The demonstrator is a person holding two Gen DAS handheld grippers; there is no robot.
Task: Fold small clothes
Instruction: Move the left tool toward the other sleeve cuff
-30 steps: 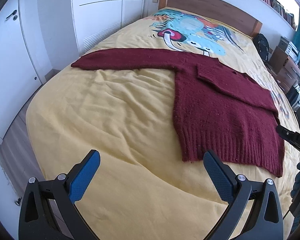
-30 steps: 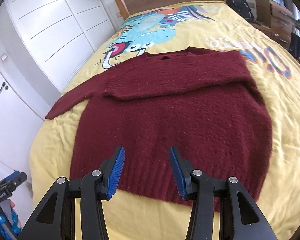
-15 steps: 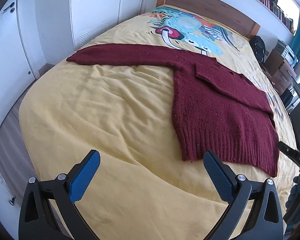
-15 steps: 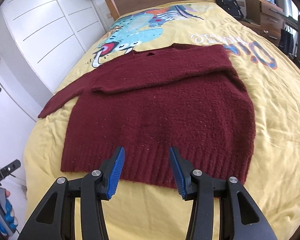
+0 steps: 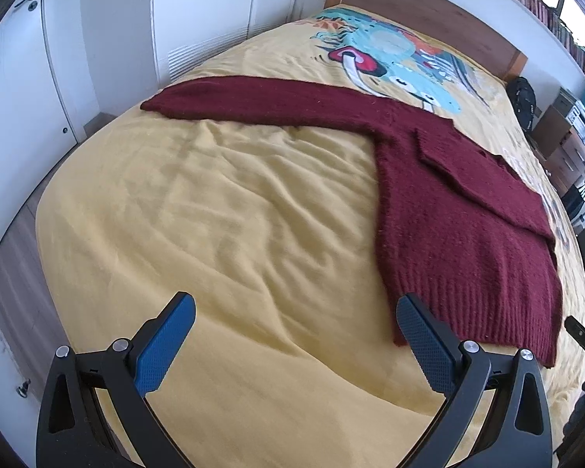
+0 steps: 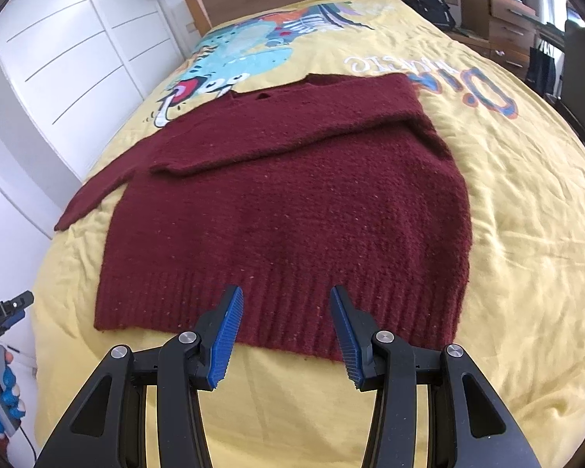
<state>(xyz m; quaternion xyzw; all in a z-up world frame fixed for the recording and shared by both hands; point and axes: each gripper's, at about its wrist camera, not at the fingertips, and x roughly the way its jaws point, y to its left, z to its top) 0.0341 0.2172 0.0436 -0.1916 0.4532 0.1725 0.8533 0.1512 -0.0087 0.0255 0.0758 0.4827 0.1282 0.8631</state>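
A dark red sweater point(image 6: 284, 210) lies flat on the yellow bedspread point(image 5: 214, 214). Its ribbed hem sits just beyond the right gripper point(image 6: 286, 331), whose 2 fingers stand partly open with nothing between them. The left gripper point(image 5: 294, 345) gapes wide and empty, the hem's left corner by its right finger. 1 sleeve is folded across the chest, the other stretches left. Both grippers point steeply down.

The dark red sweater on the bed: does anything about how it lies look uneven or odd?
Yes. The sweater lies lopsided: one sleeve is folded across the chest, while the other sleeve stretches out flat toward the edge of the yellow bedcover. No damage is visible. Both tongs are open and hold nothing.
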